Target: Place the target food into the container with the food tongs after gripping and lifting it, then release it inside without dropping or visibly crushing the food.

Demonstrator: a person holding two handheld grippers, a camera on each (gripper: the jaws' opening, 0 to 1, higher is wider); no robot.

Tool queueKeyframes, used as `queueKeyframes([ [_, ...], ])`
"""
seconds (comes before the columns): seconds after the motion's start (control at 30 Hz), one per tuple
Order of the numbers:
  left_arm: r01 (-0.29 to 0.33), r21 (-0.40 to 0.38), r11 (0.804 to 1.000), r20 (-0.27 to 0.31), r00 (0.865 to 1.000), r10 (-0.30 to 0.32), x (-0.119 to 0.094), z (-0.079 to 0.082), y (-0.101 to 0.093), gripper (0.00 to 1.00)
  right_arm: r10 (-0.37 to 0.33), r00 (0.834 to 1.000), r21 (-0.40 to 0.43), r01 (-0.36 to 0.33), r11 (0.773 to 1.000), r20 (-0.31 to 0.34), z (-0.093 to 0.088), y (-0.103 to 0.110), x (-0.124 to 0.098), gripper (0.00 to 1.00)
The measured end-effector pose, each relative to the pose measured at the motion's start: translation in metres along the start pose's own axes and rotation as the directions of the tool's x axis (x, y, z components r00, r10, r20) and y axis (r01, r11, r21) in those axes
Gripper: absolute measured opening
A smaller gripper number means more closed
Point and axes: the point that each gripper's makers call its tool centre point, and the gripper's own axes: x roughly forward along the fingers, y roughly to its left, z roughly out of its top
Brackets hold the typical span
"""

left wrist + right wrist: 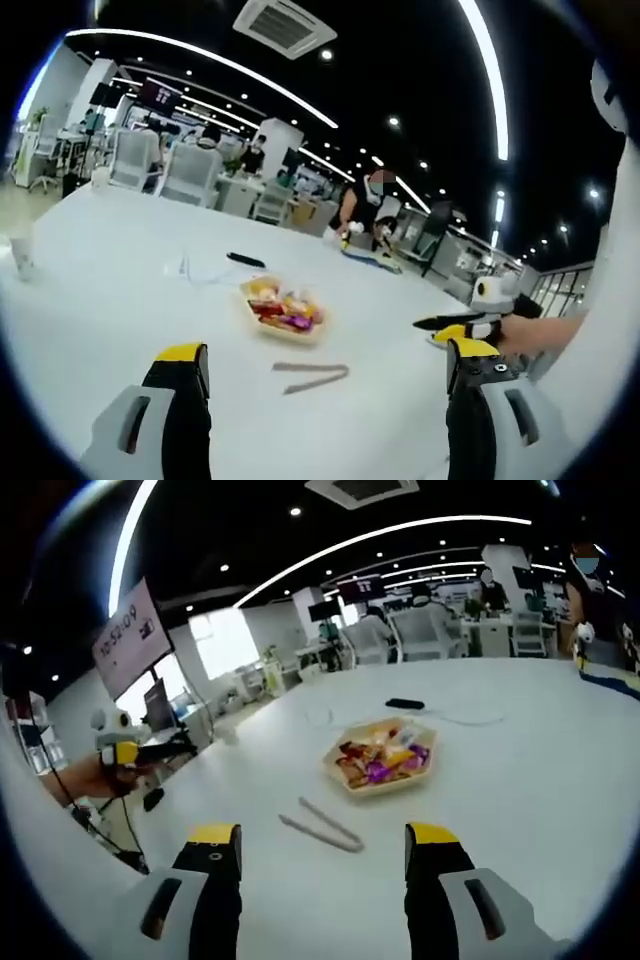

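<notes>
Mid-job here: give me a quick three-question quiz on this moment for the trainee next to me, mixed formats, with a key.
1. True or false: the food tongs lie on the white table, in neither claw.
2. Multiple choice: in the right gripper view, where is the tray of wrapped snacks relative to the tongs? A) nearer the camera than the tongs B) beyond the tongs C) under the tongs
3. Short answer: how do the jaws of the left claw and the right claw stand?

Key
1. True.
2. B.
3. Both stand apart with nothing between them.
</notes>
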Motion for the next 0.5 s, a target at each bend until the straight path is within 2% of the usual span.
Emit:
queueKeyframes([
  [0.1,-0.003,-0.004,1.000,0.006,1.000,0.003,0.000,0.001,0.000,0.99,-0.023,0.999,0.012,0.023,1.000,0.023,0.007,-0.006,0.002,0.67],
  [0.13,-0.006,-0.002,1.000,0.001,1.000,0.006,0.000,-0.001,0.001,0.99,-0.022,0.999,0.042,0.020,0.999,0.050,0.013,-0.006,0.003,0.67],
  [0.23,-0.006,-0.010,1.000,-0.024,1.000,0.005,0.001,-0.008,0.001,0.99,-0.027,0.997,0.046,0.023,0.999,0.073,0.016,-0.006,0.004,0.67],
  [0.37,0.000,-0.015,1.000,-0.068,0.998,-0.001,0.004,-0.019,0.000,0.99,-0.029,0.997,0.062,0.025,0.998,0.071,0.008,-0.004,0.004,0.66],
  [0.5,0.008,-0.016,1.000,-0.074,0.997,-0.009,0.005,-0.021,-0.003,0.99,-0.039,0.997,0.087,0.033,0.996,0.070,-0.002,-0.005,0.001,0.66],
])
